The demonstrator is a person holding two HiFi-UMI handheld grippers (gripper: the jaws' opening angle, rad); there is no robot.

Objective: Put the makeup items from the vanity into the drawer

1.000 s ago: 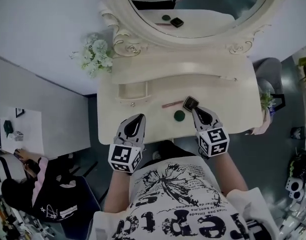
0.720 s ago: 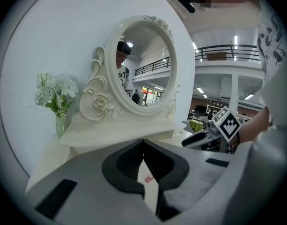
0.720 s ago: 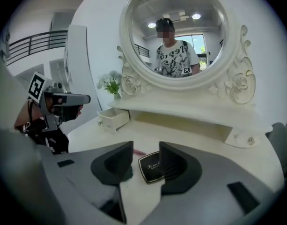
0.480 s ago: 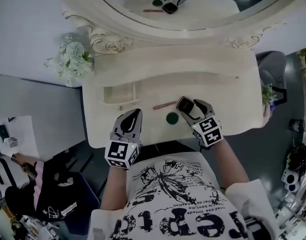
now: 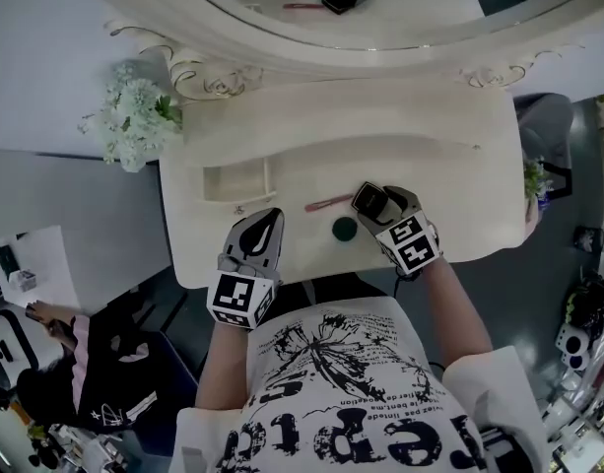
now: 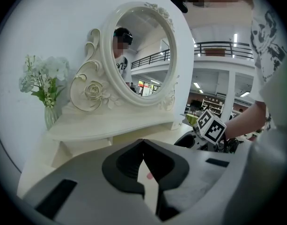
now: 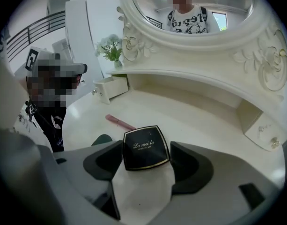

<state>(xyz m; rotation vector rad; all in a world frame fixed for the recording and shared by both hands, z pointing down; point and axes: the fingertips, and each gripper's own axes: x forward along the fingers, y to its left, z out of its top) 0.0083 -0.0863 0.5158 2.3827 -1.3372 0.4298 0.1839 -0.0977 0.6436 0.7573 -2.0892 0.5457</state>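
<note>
The right hand-held gripper (image 7: 146, 165) is being opened wide around the compact (image 7: 145, 146), left ungripped on the surface (image 7: 195, 121); a pickup is likely next.

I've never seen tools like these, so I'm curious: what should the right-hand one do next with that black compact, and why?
Probably close on it. The right gripper's jaws are opening with the black compact lying on the vanity between them, not gripped, and the drawer stands open to the left.
</note>
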